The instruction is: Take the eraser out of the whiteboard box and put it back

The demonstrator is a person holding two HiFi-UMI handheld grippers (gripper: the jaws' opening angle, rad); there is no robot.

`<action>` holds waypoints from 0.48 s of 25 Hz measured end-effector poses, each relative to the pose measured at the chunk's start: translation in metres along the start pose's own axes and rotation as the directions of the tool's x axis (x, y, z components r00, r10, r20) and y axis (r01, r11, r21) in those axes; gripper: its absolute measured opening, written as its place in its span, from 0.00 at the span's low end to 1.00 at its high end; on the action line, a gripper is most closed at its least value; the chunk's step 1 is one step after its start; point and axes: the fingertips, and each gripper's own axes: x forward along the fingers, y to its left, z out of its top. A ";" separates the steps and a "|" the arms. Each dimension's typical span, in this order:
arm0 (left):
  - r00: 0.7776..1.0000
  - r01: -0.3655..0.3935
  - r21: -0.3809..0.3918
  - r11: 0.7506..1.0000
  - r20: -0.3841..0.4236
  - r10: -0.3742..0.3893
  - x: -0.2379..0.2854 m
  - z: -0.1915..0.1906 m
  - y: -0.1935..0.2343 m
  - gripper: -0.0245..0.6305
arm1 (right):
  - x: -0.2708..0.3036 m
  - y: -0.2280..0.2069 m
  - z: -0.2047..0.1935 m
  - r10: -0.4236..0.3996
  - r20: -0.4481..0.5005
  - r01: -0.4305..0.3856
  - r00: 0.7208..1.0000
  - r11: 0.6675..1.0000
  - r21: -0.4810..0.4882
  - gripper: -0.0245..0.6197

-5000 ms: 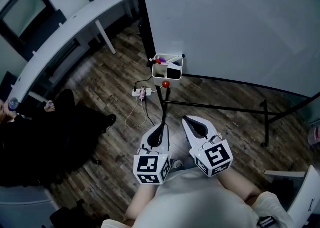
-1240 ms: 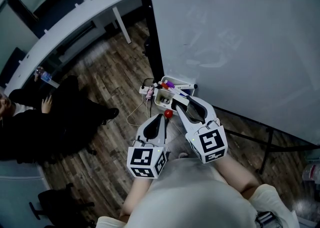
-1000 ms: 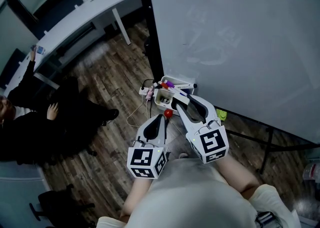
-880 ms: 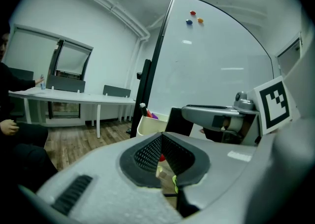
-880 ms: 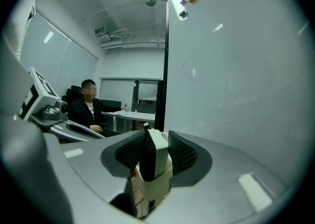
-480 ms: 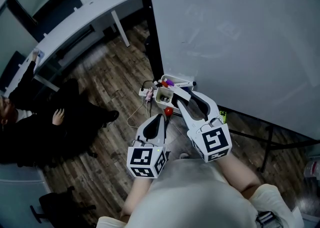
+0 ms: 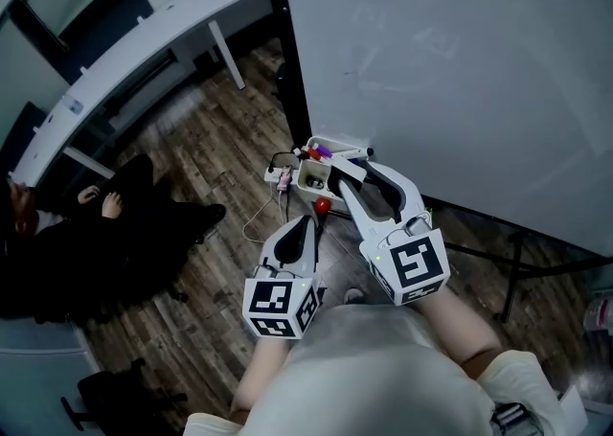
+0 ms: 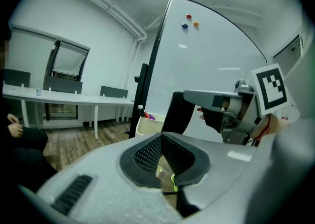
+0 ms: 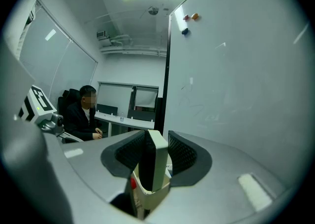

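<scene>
The eraser [image 9: 152,161], white-backed with a dark felt face, stands upright between the pads of my right gripper [image 9: 156,155], which is shut on it. It hangs just above the white whiteboard box [image 9: 153,197]. In the head view my right gripper [image 7: 349,173] reaches over the box [image 7: 308,178], which is fixed at the whiteboard's lower left corner. The left gripper view shows the dark eraser [image 8: 178,114] in the right gripper's jaws beside the box [image 8: 146,126]. My left gripper [image 7: 305,227] sits lower and nearer to me, shut and empty. Markers stick out of the box.
The big whiteboard [image 7: 460,70] on its black stand [image 7: 287,60] fills the right side. A red knob [image 7: 323,204] sits under the box, and a power strip [image 7: 278,175] lies on the wood floor. A person [image 7: 67,242] sits at a long white desk [image 7: 134,51] on the left.
My right gripper has risen with the eraser, drawing it up out of the box. The left gripper has stayed where it was.
</scene>
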 end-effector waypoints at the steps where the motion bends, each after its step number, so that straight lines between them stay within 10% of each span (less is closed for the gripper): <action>1: 1.000 0.002 0.000 1.000 0.001 -0.002 -0.001 0.001 -0.001 0.04 | -0.002 0.001 0.003 -0.002 0.004 0.002 1.000 1.000 -0.002 0.28; 12: 1.000 0.025 0.005 1.000 0.007 -0.025 -0.010 -0.003 -0.008 0.04 | -0.017 0.005 0.019 -0.024 0.038 0.024 0.999 1.000 -0.020 0.28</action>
